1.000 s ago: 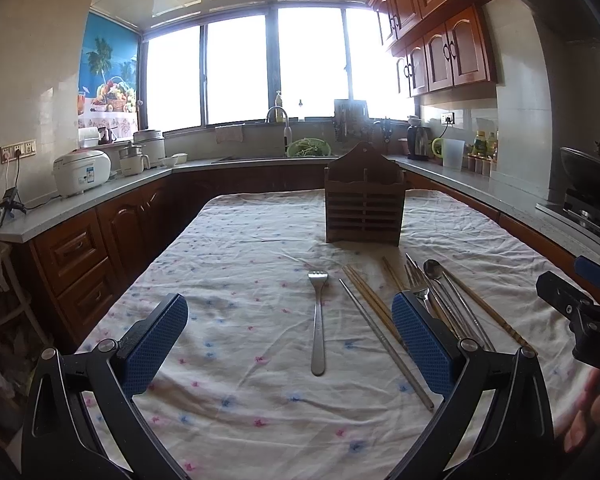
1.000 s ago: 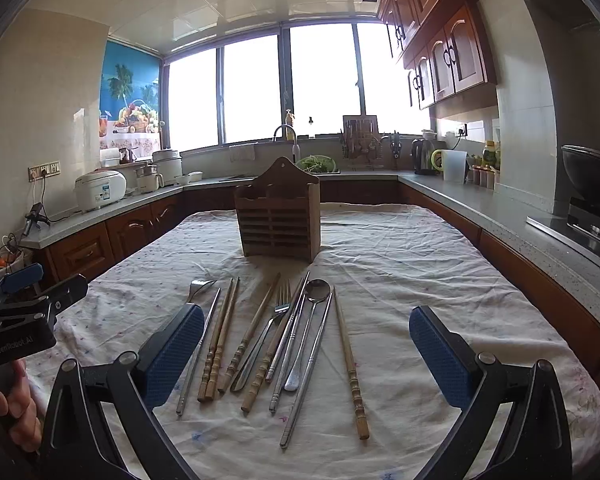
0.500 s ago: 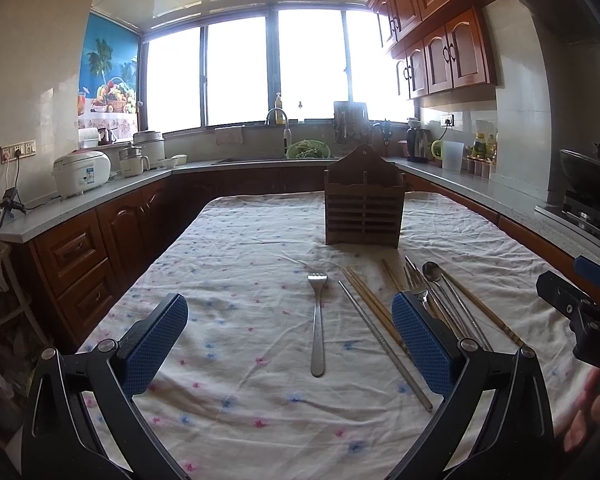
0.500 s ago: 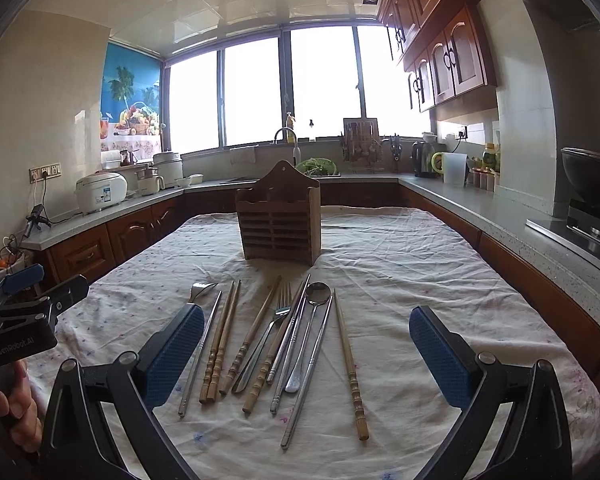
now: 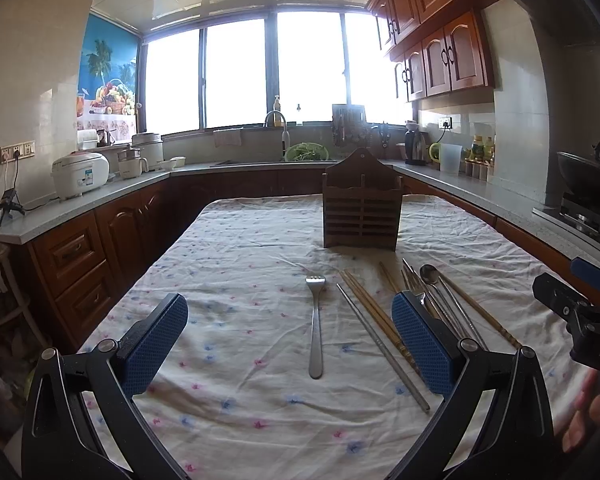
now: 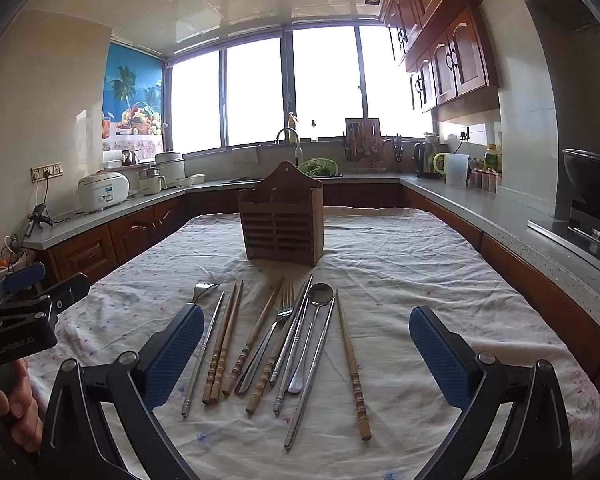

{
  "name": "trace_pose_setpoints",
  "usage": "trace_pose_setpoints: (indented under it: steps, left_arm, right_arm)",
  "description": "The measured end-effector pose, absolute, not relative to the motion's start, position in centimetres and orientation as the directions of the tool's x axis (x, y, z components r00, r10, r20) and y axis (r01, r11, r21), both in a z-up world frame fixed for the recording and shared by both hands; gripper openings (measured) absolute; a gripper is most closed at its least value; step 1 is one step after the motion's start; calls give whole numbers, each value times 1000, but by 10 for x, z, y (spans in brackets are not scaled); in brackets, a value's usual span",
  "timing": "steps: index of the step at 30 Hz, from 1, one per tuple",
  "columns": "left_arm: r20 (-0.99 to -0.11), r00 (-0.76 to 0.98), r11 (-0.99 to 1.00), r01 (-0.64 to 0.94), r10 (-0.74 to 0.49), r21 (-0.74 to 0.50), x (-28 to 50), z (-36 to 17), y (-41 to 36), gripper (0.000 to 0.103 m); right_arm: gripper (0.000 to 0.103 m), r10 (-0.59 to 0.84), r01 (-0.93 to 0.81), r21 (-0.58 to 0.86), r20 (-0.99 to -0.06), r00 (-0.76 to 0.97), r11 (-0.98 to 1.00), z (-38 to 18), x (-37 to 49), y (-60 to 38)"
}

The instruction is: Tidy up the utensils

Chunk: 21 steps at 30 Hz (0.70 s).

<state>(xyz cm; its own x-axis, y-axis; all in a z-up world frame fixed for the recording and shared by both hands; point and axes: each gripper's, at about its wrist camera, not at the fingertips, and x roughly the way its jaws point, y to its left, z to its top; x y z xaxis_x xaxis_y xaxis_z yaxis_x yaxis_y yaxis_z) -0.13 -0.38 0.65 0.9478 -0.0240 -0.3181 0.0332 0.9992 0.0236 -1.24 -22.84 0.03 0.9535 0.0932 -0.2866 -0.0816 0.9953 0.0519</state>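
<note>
On the cloth-covered table [image 5: 236, 256], the left gripper [image 5: 290, 344] hangs open and empty, a lone fork [image 5: 315, 324] lying between its pads, handle toward the near edge. Rightward, chopsticks and a spoon [image 6: 314, 324] fan lengthwise before the open, empty right gripper [image 6: 306, 354]. The wooden holder [image 6: 281, 220] stands toward the far edge.

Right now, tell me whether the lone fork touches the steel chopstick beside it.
Apart. The left wrist view shows a strip of tablecloth all along between the lone fork and the steel chopstick.
</note>
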Motion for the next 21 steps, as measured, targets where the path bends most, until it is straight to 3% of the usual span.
trace_pose_setpoints:
  steps: [13,21]
  left_arm:
    - [-323,946,999,35,-28,16,-1,7,-3,103]
    - [-419,903,995,81,-98,-59,23,4,5,103]
  right_arm:
    - [103,95,-83,53,-283,954,995,2,-13,-229]
    - [103,89,-77,53,-307,948,996,5,-5,-231]
